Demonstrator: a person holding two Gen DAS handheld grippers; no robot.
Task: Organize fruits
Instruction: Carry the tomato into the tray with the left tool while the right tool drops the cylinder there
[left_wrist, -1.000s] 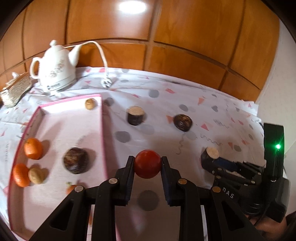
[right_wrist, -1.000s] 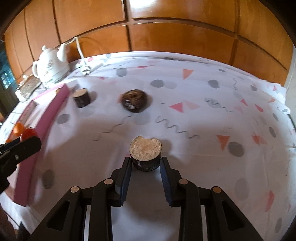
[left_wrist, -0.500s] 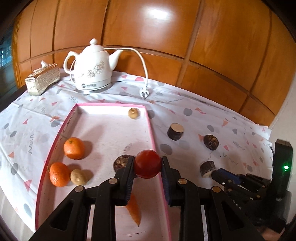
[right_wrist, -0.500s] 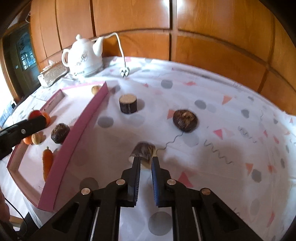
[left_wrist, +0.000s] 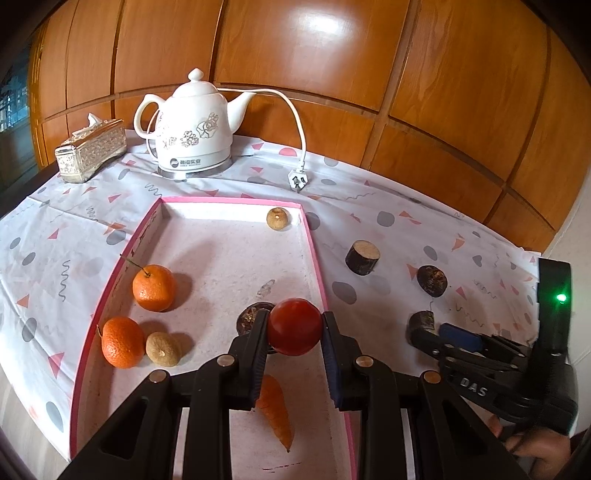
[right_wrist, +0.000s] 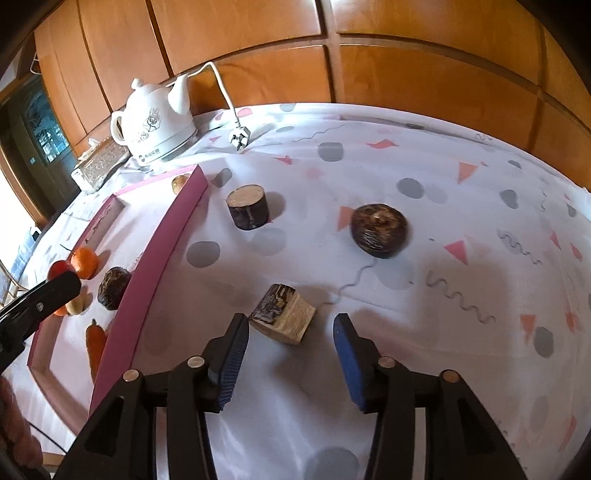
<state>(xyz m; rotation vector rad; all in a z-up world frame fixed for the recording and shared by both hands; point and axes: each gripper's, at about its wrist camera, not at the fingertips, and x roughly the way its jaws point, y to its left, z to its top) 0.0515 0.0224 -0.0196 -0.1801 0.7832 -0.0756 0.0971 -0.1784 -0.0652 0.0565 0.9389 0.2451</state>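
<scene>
Left wrist view: left gripper (left_wrist: 294, 328) clamps a red fruit (left_wrist: 294, 326) above the pink tray (left_wrist: 314, 243), near its right wall.

Right wrist view: right gripper (right_wrist: 290, 334) spread wide; tilted cut piece (right_wrist: 282, 313) lies between the fingers on the tablecloth (right_wrist: 424, 332).

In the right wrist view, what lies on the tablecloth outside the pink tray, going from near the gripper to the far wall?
Tipped dark cut piece → round dark fruit → upright dark cut piece → white plug → white kettle.
</scene>
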